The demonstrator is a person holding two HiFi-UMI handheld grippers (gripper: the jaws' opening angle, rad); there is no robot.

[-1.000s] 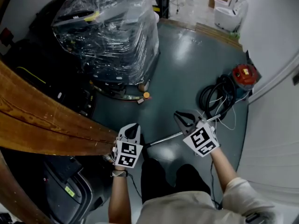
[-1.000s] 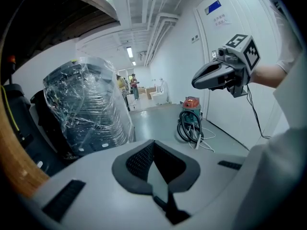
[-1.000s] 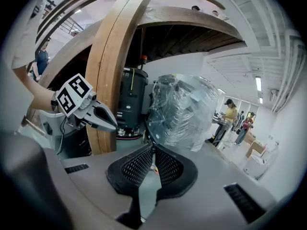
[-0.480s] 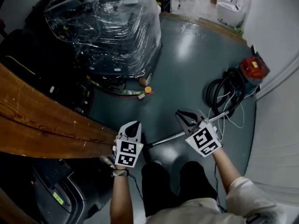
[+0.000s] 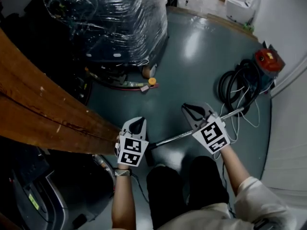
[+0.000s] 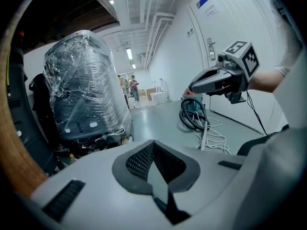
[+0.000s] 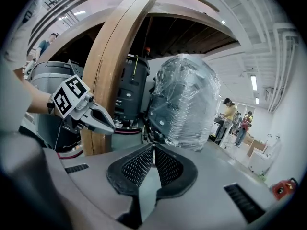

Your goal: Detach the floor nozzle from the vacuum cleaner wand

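Left tongs (image 6: 153, 145): closed, the pads together and nothing between them; in the head view they are low, a little left of centre, beside the edge of the beam (image 5: 38, 114).
Right tongs (image 7: 153, 150): also closed and empty; in the head view they are right of centre, over the wand.
Wand (image 5: 178, 137): a thin silver tube on the floor (image 5: 192, 71). It slants from the lower centre up to the right and passes under the right tongs toward the hose. Neither tongs hold it.
Nozzle (image 5: 149, 155): the dark piece at the lower left end of the wand, just beside the person's leg; too dark to see details.
Hose (image 5: 233, 87): a black coil at the right side, with a white cable near it.
Vacuum (image 5: 267, 61): it has a red top and stands at the upper right, by the wall.
Wrapped machine (image 5: 120, 18): at the top centre, under clear film.
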